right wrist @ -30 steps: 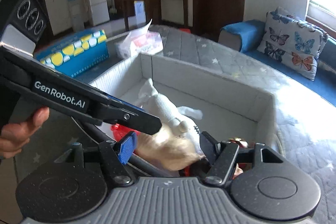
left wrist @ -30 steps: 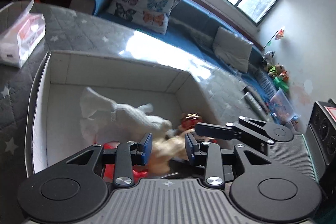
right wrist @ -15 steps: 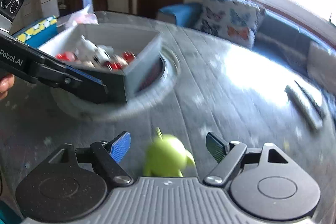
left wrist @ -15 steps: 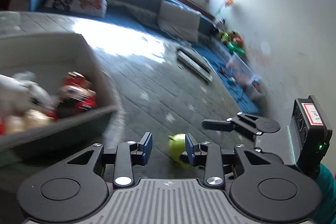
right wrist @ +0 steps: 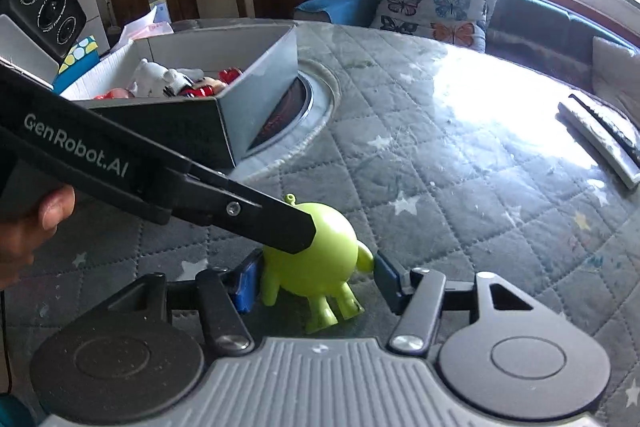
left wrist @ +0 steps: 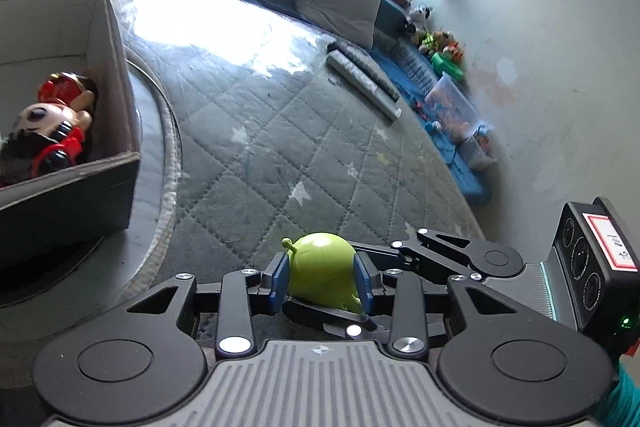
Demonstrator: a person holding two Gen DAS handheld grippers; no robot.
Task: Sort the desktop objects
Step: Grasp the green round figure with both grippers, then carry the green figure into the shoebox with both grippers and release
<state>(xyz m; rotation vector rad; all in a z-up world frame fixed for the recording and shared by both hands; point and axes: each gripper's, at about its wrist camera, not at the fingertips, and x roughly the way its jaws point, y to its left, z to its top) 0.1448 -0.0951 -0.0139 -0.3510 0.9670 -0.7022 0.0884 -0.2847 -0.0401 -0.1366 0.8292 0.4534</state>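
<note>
Two grippers flank green toy [left wrist: 322,275]; legs [right wrist: 332,309] right-view only

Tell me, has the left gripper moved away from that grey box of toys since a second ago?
Yes. The left gripper hung over the grey box before; now the box sits far left in its view, and its fingers flank the green toy on the quilted table.

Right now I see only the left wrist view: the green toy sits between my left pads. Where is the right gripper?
Observer: The right gripper straddles that green toy, jaws open, not clamping.
Operator: Does the toy have limbs I could catch?
Observer: Yes, two short arms and two legs; the legs point back toward the right gripper's body.
Operator: What else is in the box?
Observer: A white plush toy lies in the box, further in than your view reaches.
</note>
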